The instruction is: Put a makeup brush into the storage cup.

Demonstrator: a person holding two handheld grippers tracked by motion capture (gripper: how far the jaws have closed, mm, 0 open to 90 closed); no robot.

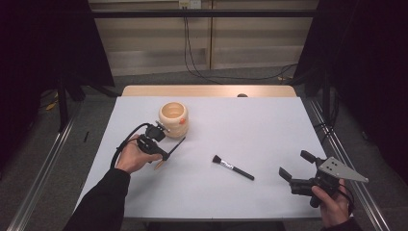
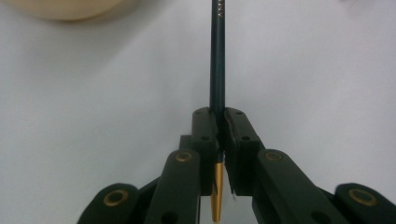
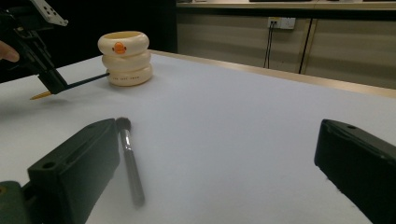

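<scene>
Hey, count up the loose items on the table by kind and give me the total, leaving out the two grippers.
Makeup brushes: 2, a slim dark-handled brush clamped in the left gripper, and a black powder brush lying flat on the table.
Cream ringed holder cups: 1, the cup with an orange duck mark.
Total: 3

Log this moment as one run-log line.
left gripper: shut on pencil, lifted beside cup | right gripper: open, idle | brush: on table
</scene>
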